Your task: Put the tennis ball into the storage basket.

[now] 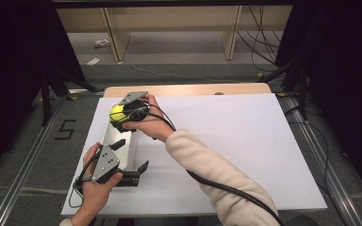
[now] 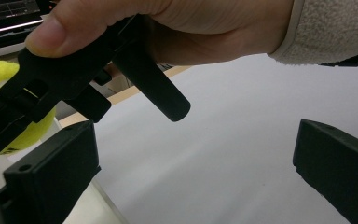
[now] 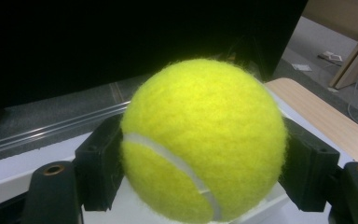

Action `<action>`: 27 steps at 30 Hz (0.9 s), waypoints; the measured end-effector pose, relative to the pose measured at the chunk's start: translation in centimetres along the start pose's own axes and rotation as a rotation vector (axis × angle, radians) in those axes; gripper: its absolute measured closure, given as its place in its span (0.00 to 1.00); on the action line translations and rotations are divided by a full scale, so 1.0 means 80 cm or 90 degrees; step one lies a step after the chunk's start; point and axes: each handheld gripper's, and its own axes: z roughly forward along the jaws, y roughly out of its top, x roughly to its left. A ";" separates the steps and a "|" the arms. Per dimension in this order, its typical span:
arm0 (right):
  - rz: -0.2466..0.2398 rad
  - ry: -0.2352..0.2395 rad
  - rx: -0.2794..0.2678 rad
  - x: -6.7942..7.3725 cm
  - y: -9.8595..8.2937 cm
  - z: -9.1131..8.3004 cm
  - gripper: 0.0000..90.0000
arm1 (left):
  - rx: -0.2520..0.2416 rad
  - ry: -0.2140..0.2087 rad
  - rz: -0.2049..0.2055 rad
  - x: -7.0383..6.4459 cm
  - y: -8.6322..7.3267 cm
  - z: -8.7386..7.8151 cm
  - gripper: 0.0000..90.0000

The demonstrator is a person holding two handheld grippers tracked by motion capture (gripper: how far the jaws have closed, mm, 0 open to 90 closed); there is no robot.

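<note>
**Tennis ball pinched in your right gripper over the tray's far end**

Your right gripper (image 3: 200, 158) is pinching the tennis ball (image 3: 204, 139): the two black jaws are pressing on its opposite sides, and the ball is bulging up and forward between them with its white seam curving across the lower front. In the high view that gripper (image 1: 118, 114) is holding the ball (image 1: 117, 113) over the far end of the long white tray (image 1: 131, 149), near the far left corner of the white board (image 1: 235, 150). You cannot tell whether the ball is touching the tray or sitting just above it.

Your left gripper (image 1: 131, 155) is hanging open at the tray's near end, its jaws spread wide with nothing between them, one jaw over the tray and the other off its right side. In the left gripper view the gap between the jaws (image 2: 196, 172) is framing bare white board, and your right hand (image 2: 168, 28) is reaching across above it, with the ball (image 2: 9, 107) at the left edge.

The tray is lying lengthwise along the board's left edge; nothing can be made out inside it. The board is covering the wooden desk (image 1: 188, 89), whose far edge is showing beyond it.
</note>
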 end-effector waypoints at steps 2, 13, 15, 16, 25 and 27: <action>0.001 0.001 0.002 0.000 0.000 0.002 0.29 | 0.000 0.000 0.001 0.000 0.000 0.000 0.00; -0.003 0.009 0.021 0.002 -0.005 0.016 0.29 | -0.001 0.000 0.000 0.000 0.000 0.000 0.00; 0.000 0.011 0.024 0.003 -0.006 0.018 0.29 | -0.001 0.000 0.000 0.000 0.000 0.000 0.00; 0.001 0.013 0.025 0.004 -0.007 0.019 0.29 | -0.001 -0.001 0.000 0.000 0.000 0.000 0.00; -0.002 0.017 0.034 0.007 -0.011 0.026 0.29 | 0.000 -0.002 0.001 0.000 0.000 0.000 0.00; -0.005 0.020 0.039 0.007 -0.012 0.026 0.29 | 0.000 -0.002 0.000 0.000 0.000 0.000 0.00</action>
